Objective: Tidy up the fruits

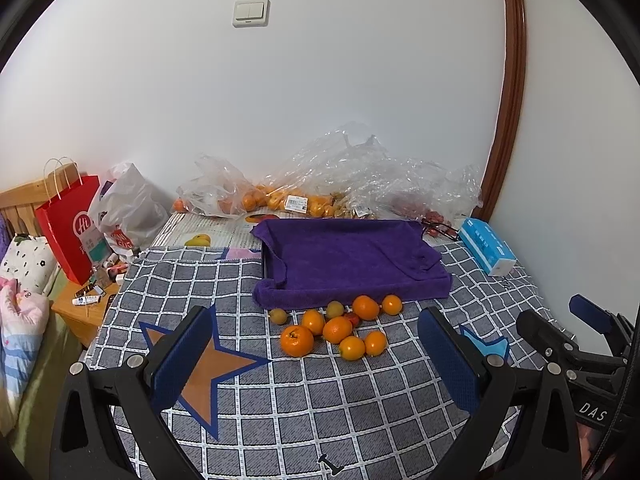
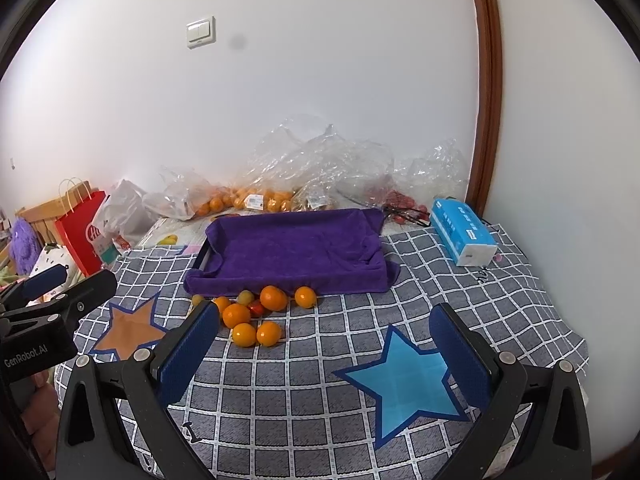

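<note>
Sitting in a small pile: the fruits (image 1: 334, 330) lie on the checked cloth (image 1: 300, 412), just in front of the purple towel (image 1: 352, 260).
Fruits: most are round and orange, a few are small and yellow-green, and one little red one hides in the middle (the biggest orange (image 1: 297, 340) is at the front left of the pile).
Purple towel: it is draped over a tray, and only a dark edge of the tray (image 1: 264, 260) shows on the left side. Nothing lies on top of the towel.
Left tongs (image 1: 316, 354): the two blue pads are wide apart and hold nothing. They hang over the cloth, near the pile but not touching it.
Right tongs (image 2: 324, 344): these are wide apart too, and empty. They are over the blue star (image 2: 404, 384), to the right of the pile.
Orange star (image 1: 208, 372): it is printed on the cloth, to the left of the fruits.
Plastic bags (image 1: 320, 184): clear and crinkly, they sit by the white wall (image 1: 320, 80) behind the towel. More oranges are inside them.
Tissue pack (image 1: 486, 246): blue and white, it lies at the right of the towel.
Red paper bag (image 1: 70, 228): it stands at the far left, on a wooden stand.
</note>
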`<action>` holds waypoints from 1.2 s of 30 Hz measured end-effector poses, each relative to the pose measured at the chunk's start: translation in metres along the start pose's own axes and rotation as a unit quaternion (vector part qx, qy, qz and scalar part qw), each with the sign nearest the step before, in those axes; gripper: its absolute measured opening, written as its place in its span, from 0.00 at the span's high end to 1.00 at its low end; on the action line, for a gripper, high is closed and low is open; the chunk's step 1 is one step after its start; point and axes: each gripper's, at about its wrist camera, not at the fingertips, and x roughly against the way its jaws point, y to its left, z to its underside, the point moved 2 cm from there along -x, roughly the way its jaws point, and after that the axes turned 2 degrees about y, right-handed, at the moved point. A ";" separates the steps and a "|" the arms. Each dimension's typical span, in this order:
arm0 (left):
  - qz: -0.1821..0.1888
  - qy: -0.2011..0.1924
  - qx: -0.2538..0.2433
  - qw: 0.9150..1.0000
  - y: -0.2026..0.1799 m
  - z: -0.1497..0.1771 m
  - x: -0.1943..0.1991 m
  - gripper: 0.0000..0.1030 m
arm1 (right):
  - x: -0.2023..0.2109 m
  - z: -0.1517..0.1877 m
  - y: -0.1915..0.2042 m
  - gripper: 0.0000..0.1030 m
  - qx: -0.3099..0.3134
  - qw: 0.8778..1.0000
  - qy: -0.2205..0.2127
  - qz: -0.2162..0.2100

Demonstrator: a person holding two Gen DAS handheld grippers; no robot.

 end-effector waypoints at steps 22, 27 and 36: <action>-0.014 0.013 0.009 1.000 0.018 0.001 -0.030 0.00 | -0.034 0.001 0.007 0.00 0.016 1.000 0.016 -0.004; -0.022 0.037 0.021 0.999 0.035 0.008 -0.060 0.01 | -0.060 0.007 0.005 0.00 0.015 0.999 0.033 -0.008; -0.026 0.087 0.023 0.996 0.062 0.031 -0.115 0.06 | -0.128 0.021 0.001 0.07 0.004 0.996 0.085 -0.019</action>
